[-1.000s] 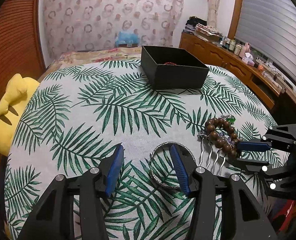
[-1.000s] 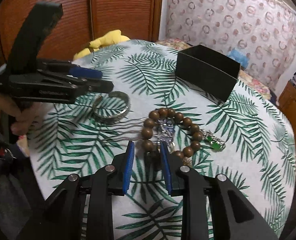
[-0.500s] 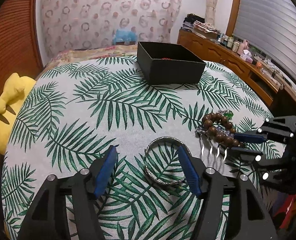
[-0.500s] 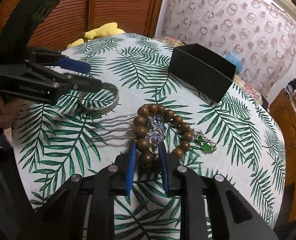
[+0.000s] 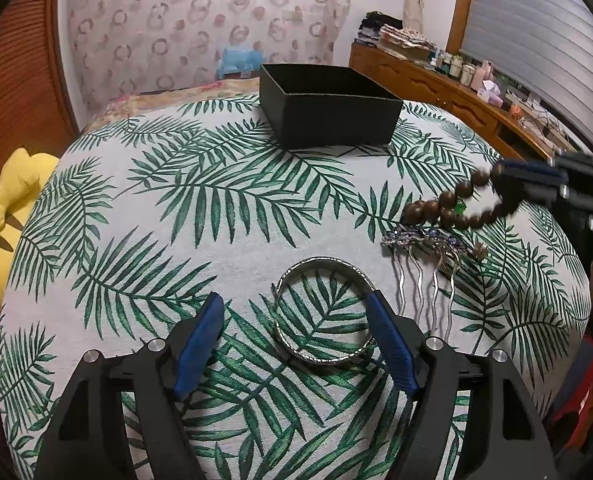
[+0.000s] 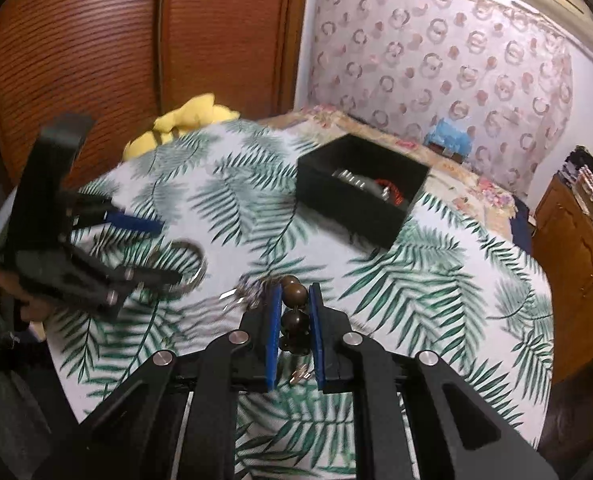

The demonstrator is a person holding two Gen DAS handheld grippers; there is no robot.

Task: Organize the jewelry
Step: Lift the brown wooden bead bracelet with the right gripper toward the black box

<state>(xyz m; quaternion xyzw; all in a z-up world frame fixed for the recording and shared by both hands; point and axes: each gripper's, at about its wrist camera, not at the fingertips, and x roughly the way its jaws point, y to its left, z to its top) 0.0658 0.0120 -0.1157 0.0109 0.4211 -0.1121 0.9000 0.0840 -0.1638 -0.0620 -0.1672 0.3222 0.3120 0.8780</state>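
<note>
Above the palm-print cloth [image 5: 224, 208], the right gripper [image 6: 293, 316] has just closed, pinching the wooden bead bracelet [image 6: 294, 300]; the left gripper [image 5: 296, 322] has just spread around the silver bangle [image 5: 324, 312].

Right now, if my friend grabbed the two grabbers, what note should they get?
Right gripper: shut on the wooden bead bracelet, partly lifted.
Left gripper: open, jaws just widened, straddling the silver bangle on the table, not gripping.
Hair comb: on the cloth beside the bangle.
Black box: already holds some jewelry.
Left: box the bracelet, bangle and comb.
</note>
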